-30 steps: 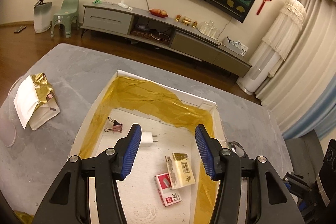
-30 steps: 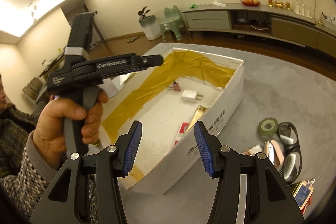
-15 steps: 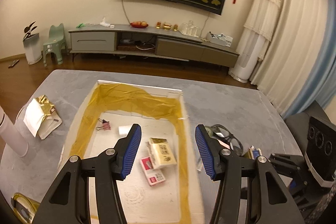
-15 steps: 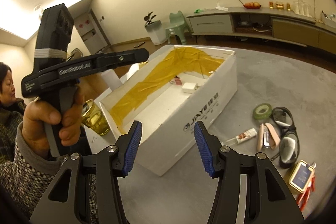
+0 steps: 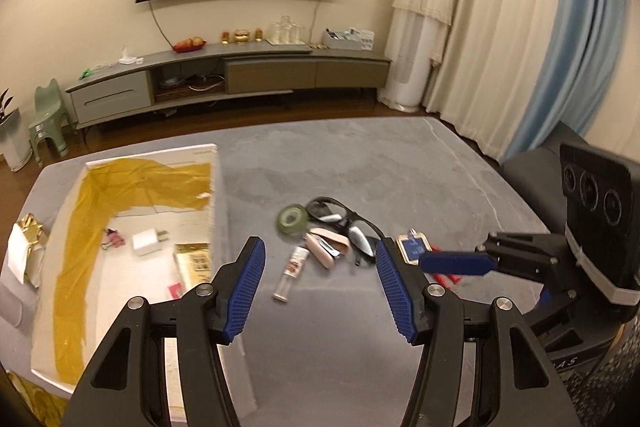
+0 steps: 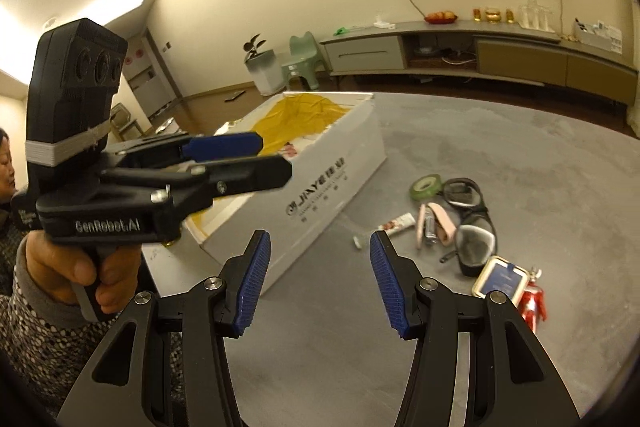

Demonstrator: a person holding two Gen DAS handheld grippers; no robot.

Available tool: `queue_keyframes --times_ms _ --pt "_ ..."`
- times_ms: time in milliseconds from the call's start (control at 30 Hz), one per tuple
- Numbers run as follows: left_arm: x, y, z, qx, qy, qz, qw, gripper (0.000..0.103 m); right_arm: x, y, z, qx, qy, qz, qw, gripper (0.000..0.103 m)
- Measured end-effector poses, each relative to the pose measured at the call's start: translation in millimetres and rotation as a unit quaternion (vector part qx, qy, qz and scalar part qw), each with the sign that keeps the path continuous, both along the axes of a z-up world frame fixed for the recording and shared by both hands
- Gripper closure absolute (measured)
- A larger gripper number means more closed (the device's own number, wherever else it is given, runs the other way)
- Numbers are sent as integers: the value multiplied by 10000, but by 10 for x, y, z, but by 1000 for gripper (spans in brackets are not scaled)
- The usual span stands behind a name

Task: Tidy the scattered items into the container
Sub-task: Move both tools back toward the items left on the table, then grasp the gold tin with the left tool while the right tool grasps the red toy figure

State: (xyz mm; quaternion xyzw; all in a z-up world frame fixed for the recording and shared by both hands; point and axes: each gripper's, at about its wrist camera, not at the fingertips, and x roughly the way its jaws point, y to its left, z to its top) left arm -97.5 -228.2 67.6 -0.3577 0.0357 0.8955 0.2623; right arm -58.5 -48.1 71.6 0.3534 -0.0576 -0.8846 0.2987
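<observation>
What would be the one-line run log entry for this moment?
left tongs: open, empty | right tongs: open, empty | box: partly filled | tape roll, glasses: on table

On the table (image 5: pixel 400 163), tape roll (image 5: pixel 293 221), goggles (image 5: pixel 344 223) and tube (image 5: pixel 290 273) lie right of the box (image 5: pixel 214 187).

Ahead of our left gripper (image 5: pixel 318 281) we see bare table (image 5: pixel 400 167), then a tight clutter: tube (image 5: pixel 291 269), stapler (image 5: pixel 326 247), tape (image 5: pixel 293 221), glasses (image 5: pixel 344 223). The box (image 5: pixel 214 195) walls off its left; our right gripper (image 5: pixel 456 263) crowds its right.
</observation>
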Motion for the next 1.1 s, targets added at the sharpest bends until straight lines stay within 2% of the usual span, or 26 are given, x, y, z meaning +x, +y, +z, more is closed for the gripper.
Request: queue_keyframes --times_ms 167,333,533,767,967,1100 --pt "-5 289 -153 -148 -126 -138 9997 44 -8 246 -64 -27 -141 -283 9995 47" --pt "-137 444 -331 -204 -314 -80 9993 44 -29 457 -157 21 -287 -541 9981 47" --pt "-351 625 -589 -405 -507 85 9979 44 -135 652 -341 396 -436 -1010 9931 47" --pt "-537 857 -865 -497 -723 29 9961 44 -315 807 -546 707 -568 -1293 9875 47" --pt "-574 1025 -939 -119 -927 -219 9954 44 -386 1020 -605 910 -621 -1613 9807 47" --pt "-530 1188 -996 -65 -982 -449 9941 43 -466 1248 -751 867 -948 -1861 9741 47"
